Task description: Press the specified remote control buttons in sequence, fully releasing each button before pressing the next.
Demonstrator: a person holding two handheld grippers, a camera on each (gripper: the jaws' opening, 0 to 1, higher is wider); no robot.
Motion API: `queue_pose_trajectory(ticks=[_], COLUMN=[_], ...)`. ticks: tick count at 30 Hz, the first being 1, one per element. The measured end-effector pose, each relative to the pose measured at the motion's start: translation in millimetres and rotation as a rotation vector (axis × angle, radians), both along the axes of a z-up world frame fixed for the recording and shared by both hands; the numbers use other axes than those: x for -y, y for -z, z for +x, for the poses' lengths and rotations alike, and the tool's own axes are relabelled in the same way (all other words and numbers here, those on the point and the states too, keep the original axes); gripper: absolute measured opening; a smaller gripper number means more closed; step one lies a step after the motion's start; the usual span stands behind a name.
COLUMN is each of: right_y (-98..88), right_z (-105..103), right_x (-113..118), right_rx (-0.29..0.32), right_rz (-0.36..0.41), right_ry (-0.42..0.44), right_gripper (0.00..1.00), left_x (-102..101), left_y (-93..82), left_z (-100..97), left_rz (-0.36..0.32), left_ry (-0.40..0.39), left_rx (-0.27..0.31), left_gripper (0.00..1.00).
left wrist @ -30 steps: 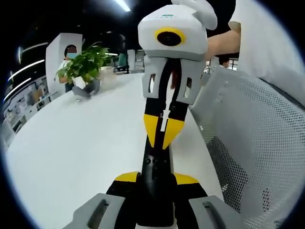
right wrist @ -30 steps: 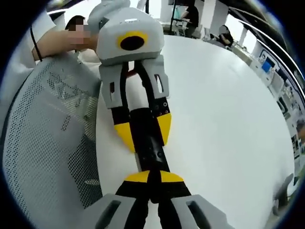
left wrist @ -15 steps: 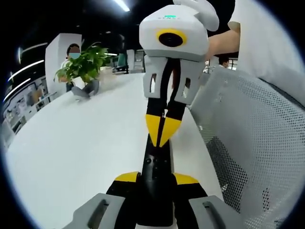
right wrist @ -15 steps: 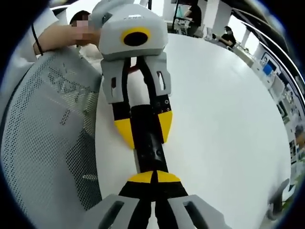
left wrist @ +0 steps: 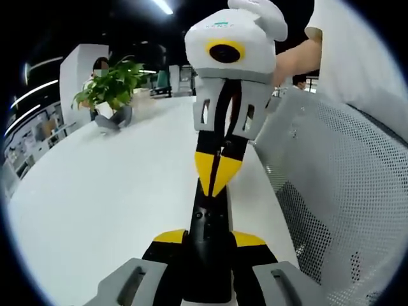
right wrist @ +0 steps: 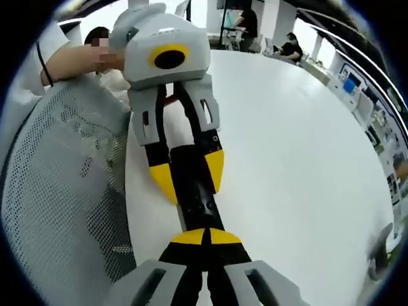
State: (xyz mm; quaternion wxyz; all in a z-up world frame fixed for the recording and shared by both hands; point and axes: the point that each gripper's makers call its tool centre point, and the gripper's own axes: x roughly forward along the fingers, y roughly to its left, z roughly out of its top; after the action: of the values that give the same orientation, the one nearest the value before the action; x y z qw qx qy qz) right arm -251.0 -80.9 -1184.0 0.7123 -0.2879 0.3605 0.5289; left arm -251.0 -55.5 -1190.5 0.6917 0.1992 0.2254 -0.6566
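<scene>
Here, one remote control [left wrist: 210,220] is seen, long, slim and black, with a few small round buttons just made out on its upper face in the right gripper view [right wrist: 203,205]. It is held above the near edge of a white table [left wrist: 95,210], stretched between the two grippers, which face each other. The left gripper [left wrist: 209,239] is clamped on the remote's sides, one yellow-tipped jaw on each flank, and the same grip is seen from the far side in the right gripper view [right wrist: 189,175]. The right gripper [right wrist: 205,237] is closed, its two yellow tips brought together into a single point, and that point is laid on the remote's top face, as seen in the left gripper view [left wrist: 218,172]; whether a button is pushed down under it cannot be told. One white mesh chair back [left wrist: 338,178] is placed just beside the table edge. One potted green plant [left wrist: 111,86] is set at the far left of the table. A person's bare forearm [left wrist: 296,57] is seen behind the right gripper.
</scene>
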Motion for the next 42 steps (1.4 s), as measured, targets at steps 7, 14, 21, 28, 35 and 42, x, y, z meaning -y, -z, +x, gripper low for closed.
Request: queue_pose_trajectory(ticks=[7, 14, 21, 28, 35, 42], right_y=[-1.2, -1.2, -1.7, -2.6, -1.3, 1.2], right_z=[1.4, 1.5, 2.2, 1.5, -0.2, -1.4], right_x=[-0.2, -1.2, -0.7, 4.2, 6.7, 4.8], right_rx=[-0.020, 0.002, 0.021, 0.008, 0.026, 0.060], right_rz=[0.083, 0.074, 0.064, 0.038, -0.038, -0.168], right_ry=[0.080, 0.082, 0.059, 0.028, -0.067, -0.167], right_gripper=[0.00, 0.00, 0.00, 0.00, 0.00, 0.00], left_x=[0.4, 0.8, 0.9, 0.7, 0.8, 0.7], left_y=[0.0, -0.5, -0.6, -0.3, -0.1, 0.4], left_z=[0.1, 0.3, 0.7, 1.7, 1.5, 1.4], left_rz=[-0.003, 0.003, 0.001, 0.004, 0.003, -0.003], left_ry=[-0.002, -0.004, -0.007, -0.002, 0.001, 0.002], left_rx=[0.001, 0.003, 0.002, 0.000, 0.000, -0.001], left_gripper=[0.26, 0.26, 0.26, 0.26, 0.26, 0.26])
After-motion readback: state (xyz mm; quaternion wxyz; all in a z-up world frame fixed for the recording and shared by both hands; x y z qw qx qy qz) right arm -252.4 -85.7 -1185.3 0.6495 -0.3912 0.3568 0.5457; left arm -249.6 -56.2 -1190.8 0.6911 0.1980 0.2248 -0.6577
